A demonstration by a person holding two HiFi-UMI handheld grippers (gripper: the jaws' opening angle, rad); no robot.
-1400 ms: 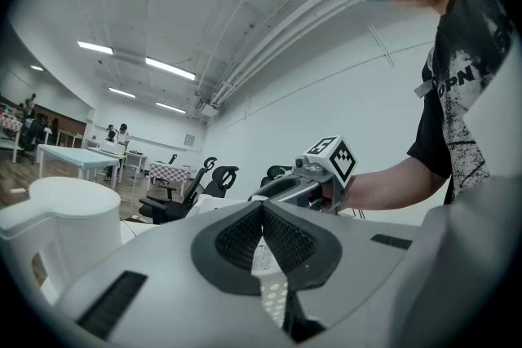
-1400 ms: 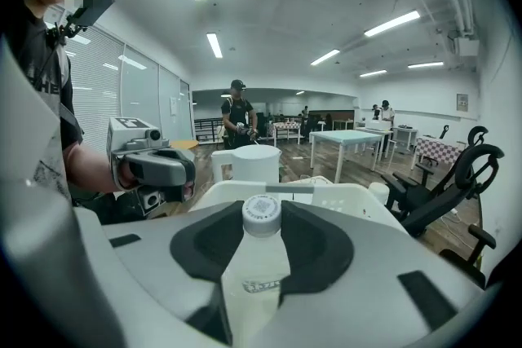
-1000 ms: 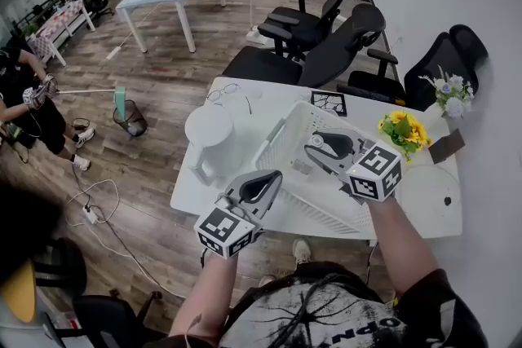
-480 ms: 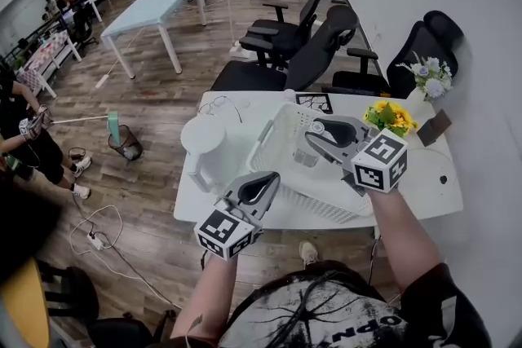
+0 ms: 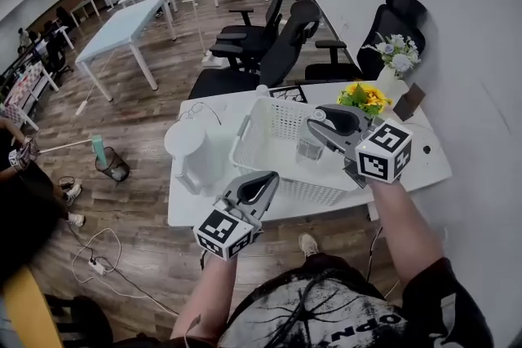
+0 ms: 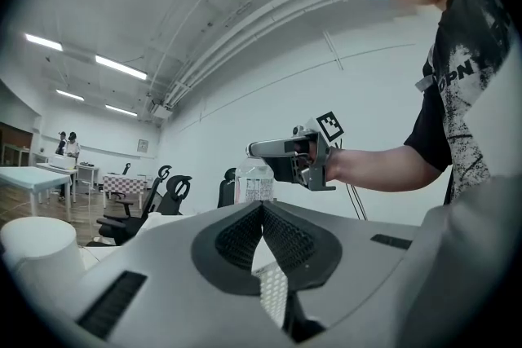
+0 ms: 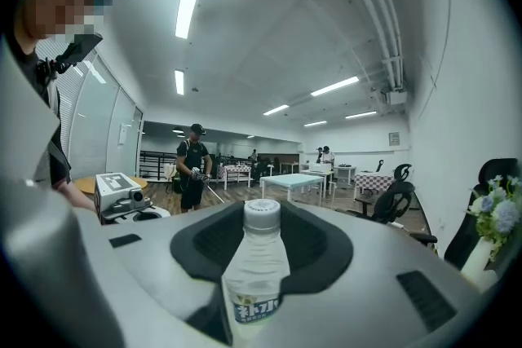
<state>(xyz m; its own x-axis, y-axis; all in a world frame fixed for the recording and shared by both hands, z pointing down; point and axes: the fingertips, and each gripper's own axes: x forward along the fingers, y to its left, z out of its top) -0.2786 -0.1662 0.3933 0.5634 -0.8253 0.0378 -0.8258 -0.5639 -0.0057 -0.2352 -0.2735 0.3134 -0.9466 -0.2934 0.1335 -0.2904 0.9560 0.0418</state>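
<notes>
My right gripper [image 5: 316, 126] is shut on a clear water bottle [image 5: 309, 146] with a white cap and holds it upright above the white slatted basket [image 5: 273, 122] on the white table [image 5: 208, 204]. In the right gripper view the bottle [image 7: 254, 277] fills the space between the jaws. The left gripper view shows the same bottle [image 6: 255, 185] hanging under the right gripper [image 6: 285, 152]. My left gripper [image 5: 263, 179] hovers at the table's near edge, in front of the basket; its jaws [image 6: 263, 206] are shut with nothing seen between them. Its marker cube [image 7: 121, 190] shows at lower left in the right gripper view.
A white jug [image 5: 186, 152] stands left of the basket. Yellow flowers [image 5: 362, 98] and a white vase of pale flowers [image 5: 394, 65] sit at the table's far right. Black office chairs [image 5: 277, 53] crowd behind the table. A person in black [image 7: 192, 171] stands far off.
My right gripper has lifted the bottle up out of the basket and a little to the right. The left gripper has stayed almost where it was, still shut.
</notes>
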